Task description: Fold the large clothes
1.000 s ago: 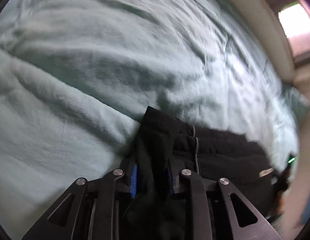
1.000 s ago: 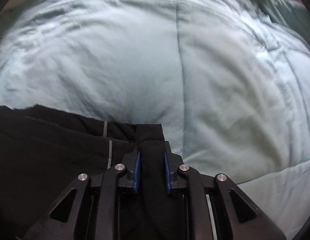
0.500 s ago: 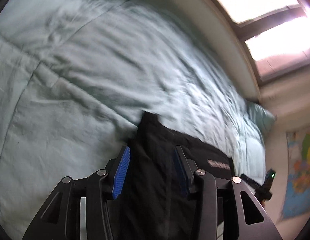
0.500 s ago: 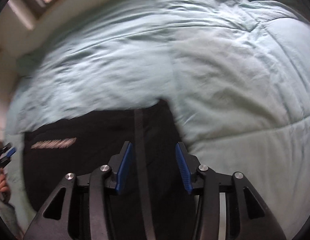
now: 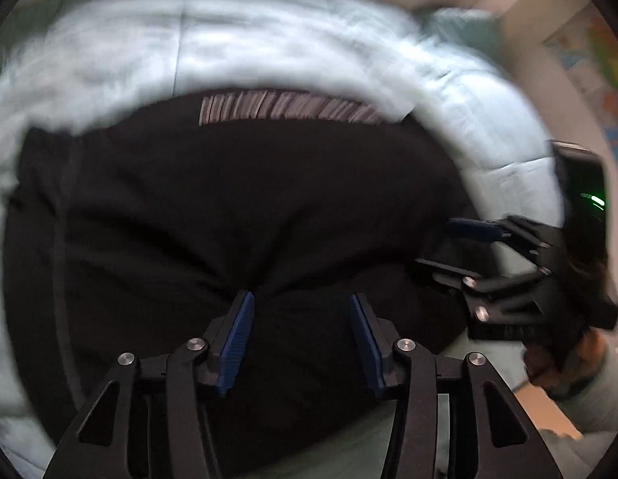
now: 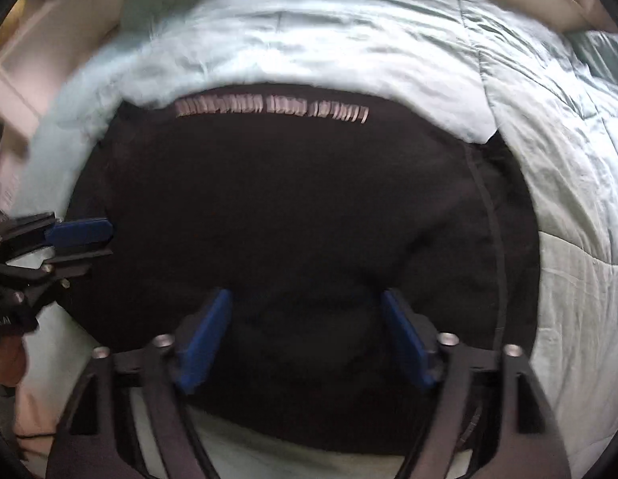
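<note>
Hovering over the black garment [image 5: 237, 207], left tongs [image 5: 301, 319] and right tongs [image 6: 305, 319] now gape apart, having let go; garment lies folded flat on the bed's quilt [image 6: 349, 52], so this fold looks done.

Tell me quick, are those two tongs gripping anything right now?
Left tongs: open, holding nothing, over the black garment.
Right tongs: open, holding nothing, over the same garment.

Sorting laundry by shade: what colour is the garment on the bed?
Black garment, with a pale printed strip; clearest in the right wrist view.
</note>
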